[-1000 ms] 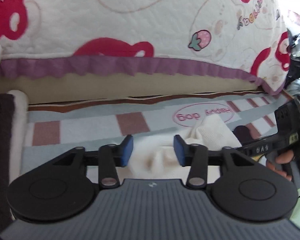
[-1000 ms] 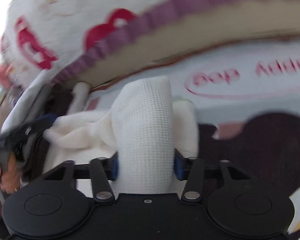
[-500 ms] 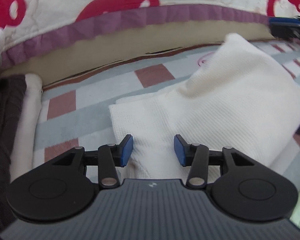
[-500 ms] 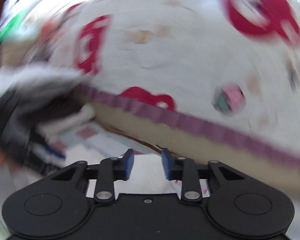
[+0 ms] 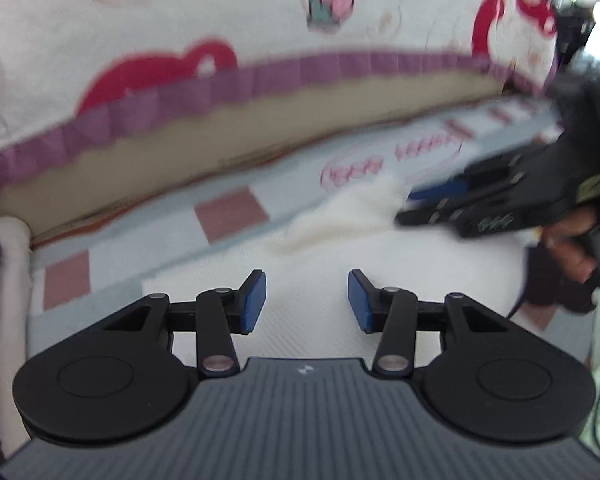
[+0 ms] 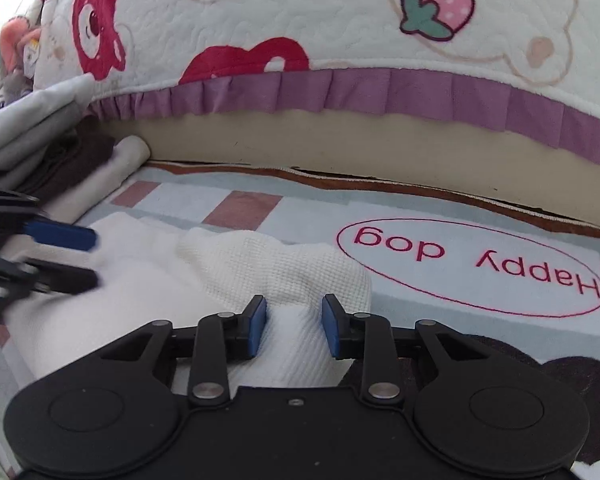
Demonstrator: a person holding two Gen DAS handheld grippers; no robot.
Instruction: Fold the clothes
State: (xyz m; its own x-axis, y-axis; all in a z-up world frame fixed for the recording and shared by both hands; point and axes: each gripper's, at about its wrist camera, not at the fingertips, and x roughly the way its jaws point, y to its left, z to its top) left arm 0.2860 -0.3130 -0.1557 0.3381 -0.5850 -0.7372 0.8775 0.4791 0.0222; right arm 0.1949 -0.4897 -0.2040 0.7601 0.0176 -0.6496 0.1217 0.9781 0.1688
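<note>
At the far left of the right wrist view a stack of folded clothes point(image 6: 80, 160), grey, brown and cream, sits on the mat point(image 6: 440, 256) against the base of the quilted cover point(image 6: 340, 20), well to the left of both claws. The step in hand looks like a fold of the white waffle-knit cloth point(image 6: 236, 264), which lies on the mat in front of that cover, partly flat and partly bunched. The left claw point(image 5: 307, 301) stands spread, its blue pads apart with nothing between them, poised just above the flat near part of the cloth point(image 5: 400, 264), which runs forward and to the right of it. Beyond it the cloth rises into a raised tuft next to the right claw point(image 5: 424, 200), seen blurred from this side. In its own view the right claw point(image 6: 294, 328) is narrowed around a hump of the cloth: the fabric fills the gap between the pads and bulges up ahead of them, so it appears to pinch that fold, though contact on the right pad is hard to confirm. Just right of the cloth is the "Happy dog" print point(image 6: 472, 268). In my judgement, the next move calls for the raised part to be carried across the flat part and laid down smooth, with the left claw pinning or catching the near edge so the layers do not slide.
</note>
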